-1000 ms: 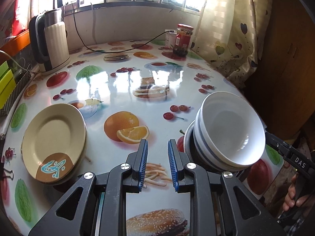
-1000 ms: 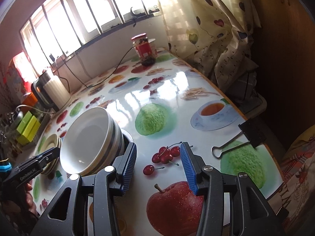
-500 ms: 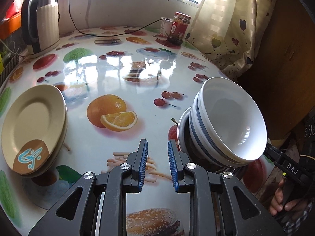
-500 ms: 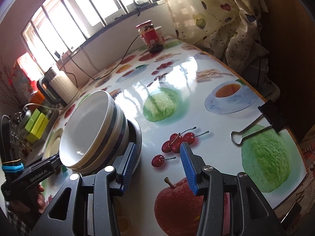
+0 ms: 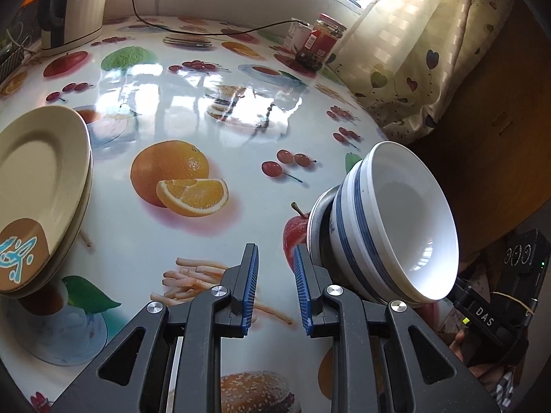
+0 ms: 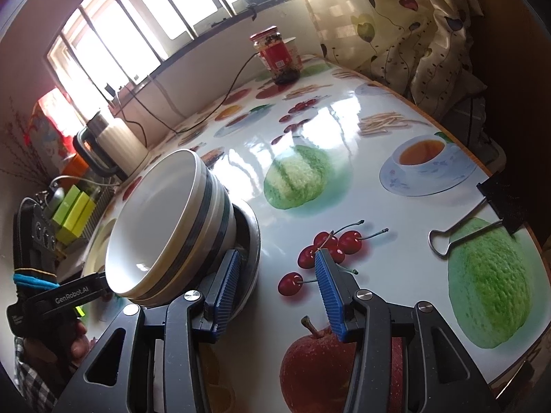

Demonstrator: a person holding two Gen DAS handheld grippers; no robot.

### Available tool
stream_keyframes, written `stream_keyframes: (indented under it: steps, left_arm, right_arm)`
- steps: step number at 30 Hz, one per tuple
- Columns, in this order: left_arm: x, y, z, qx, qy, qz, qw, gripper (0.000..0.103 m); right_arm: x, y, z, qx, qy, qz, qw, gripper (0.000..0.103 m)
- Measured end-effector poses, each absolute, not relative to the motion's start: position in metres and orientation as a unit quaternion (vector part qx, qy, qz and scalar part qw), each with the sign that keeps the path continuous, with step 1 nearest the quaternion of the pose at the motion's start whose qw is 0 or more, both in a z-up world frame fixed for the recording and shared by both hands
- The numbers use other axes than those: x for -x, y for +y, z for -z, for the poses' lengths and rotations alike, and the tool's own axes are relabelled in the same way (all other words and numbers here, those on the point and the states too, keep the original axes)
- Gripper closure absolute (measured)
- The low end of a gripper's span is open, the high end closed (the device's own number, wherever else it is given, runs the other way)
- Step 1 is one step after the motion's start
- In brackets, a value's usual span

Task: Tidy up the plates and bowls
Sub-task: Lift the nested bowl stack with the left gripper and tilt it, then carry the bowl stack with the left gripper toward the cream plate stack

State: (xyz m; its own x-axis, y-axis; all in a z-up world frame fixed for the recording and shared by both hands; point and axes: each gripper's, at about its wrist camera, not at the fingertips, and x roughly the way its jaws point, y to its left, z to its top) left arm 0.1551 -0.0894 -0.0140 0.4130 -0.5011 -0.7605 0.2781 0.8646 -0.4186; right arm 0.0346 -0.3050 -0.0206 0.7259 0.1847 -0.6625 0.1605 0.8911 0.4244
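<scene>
1. Blue-banded white bowls (image 5: pixel 396 227), nested as a stack, sat in a shallow metal dish (image 6: pixel 249 241) on the glossy fruit-print table (image 5: pixel 213 110), and in both wrist views the stack looked tilted, its mouth turned away from the dish.
2. The left gripper (image 5: pixel 273 285) stood just left of that stack, its blue pads a narrow gap apart with nothing between them.
3. The right gripper (image 6: pixel 275 292) stood just right of the stack, spread wide and empty; its left pad (image 6: pixel 225 284) lay against or just beside the dish rim, and I could not tell whether it touched.
4. So the stack lay between the two tools, close to both, and neither was clearly nearer; the right one's wider opening seemed the better suited to take a rim.
5. The cream plates (image 5: pixel 38 189), also stacked, lay well to the left of the bowls, beyond the left gripper, which probably made that tool the natural one for them.
</scene>
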Motion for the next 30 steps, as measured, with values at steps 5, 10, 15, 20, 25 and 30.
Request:
stream_keyframes:
  steps: [5,10,15,20,25,30]
  left_arm:
    - [-0.1566,-0.0855,0.0128,0.124,0.492,0.240,0.827,0.081]
    - [-0.1557,-0.0798,0.0084,0.142,0.488,0.250,0.824,0.081]
    - [-0.1555,-0.0821,0.0073,0.140,0.491,0.260,0.820,0.081]
    - [-0.1562,-0.0879,0.0087,0.136,0.496,0.273,0.813,0.081]
    - [-0.1587,-0.0888,0.0112,0.144,0.499,0.277,0.808,0.081]
    - [-0.1585,-0.0872,0.0135,0.153,0.497,0.279,0.807,0.081]
  right_arm:
    - [-0.0393,-0.3041,0.0218,-0.237,0.370,-0.017,0.898,0.068]
    - [-0.0409,-0.3017,0.0206,-0.236,0.371,-0.026,0.898,0.076]
    - [-0.0423,-0.2987,0.0191,-0.235,0.370,-0.036,0.898,0.085]
    - [-0.0436,-0.2973,0.0184,-0.239,0.369,-0.046,0.897,0.091]
    - [-0.0445,-0.2969,0.0182,-0.241,0.369,-0.046,0.897,0.091]
    - [-0.0443,-0.2964,0.0182,-0.241,0.368,-0.046,0.897,0.091]
